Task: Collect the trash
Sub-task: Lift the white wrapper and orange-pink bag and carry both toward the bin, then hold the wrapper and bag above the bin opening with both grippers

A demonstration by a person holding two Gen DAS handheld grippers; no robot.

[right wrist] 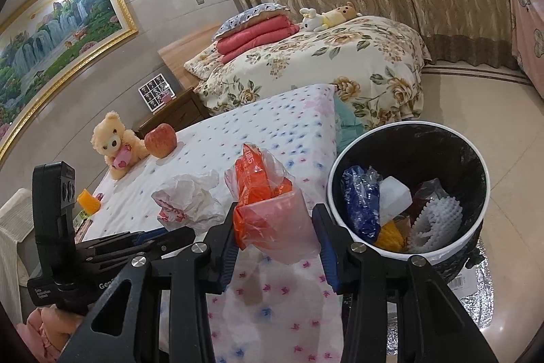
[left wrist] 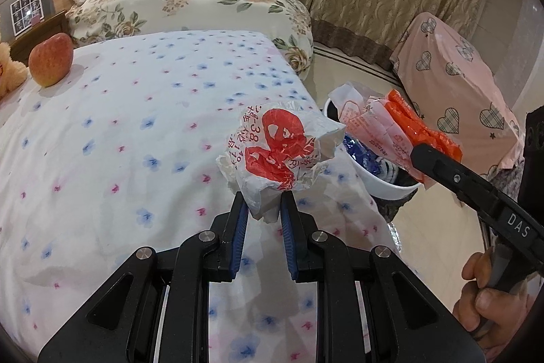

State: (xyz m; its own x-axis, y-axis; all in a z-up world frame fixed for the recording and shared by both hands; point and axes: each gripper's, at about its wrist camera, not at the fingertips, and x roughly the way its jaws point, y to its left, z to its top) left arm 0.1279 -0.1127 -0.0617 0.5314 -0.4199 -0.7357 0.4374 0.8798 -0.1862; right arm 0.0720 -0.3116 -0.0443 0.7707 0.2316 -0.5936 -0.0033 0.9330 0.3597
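My left gripper (left wrist: 262,204) is shut on a crumpled white plastic bag with red print (left wrist: 278,155) and holds it above the flowered sheet; the bag also shows in the right wrist view (right wrist: 190,199). My right gripper (right wrist: 273,227) is shut on an orange and pink plastic wrapper (right wrist: 265,199), just left of the bin; the wrapper also shows in the left wrist view (left wrist: 401,128), over the bin. The white bin with a black liner (right wrist: 476,159) stands on the floor beside the bed and holds several pieces of trash. In the left wrist view its rim (left wrist: 384,189) is partly hidden.
An apple (left wrist: 51,60) and a teddy bear (right wrist: 115,145) sit on the flowered sheet (left wrist: 119,142). An orange item (right wrist: 87,198) lies at the bed's left edge. A second bed (right wrist: 323,56) stands beyond. A pink heart-print cover (left wrist: 455,84) stands behind the bin.
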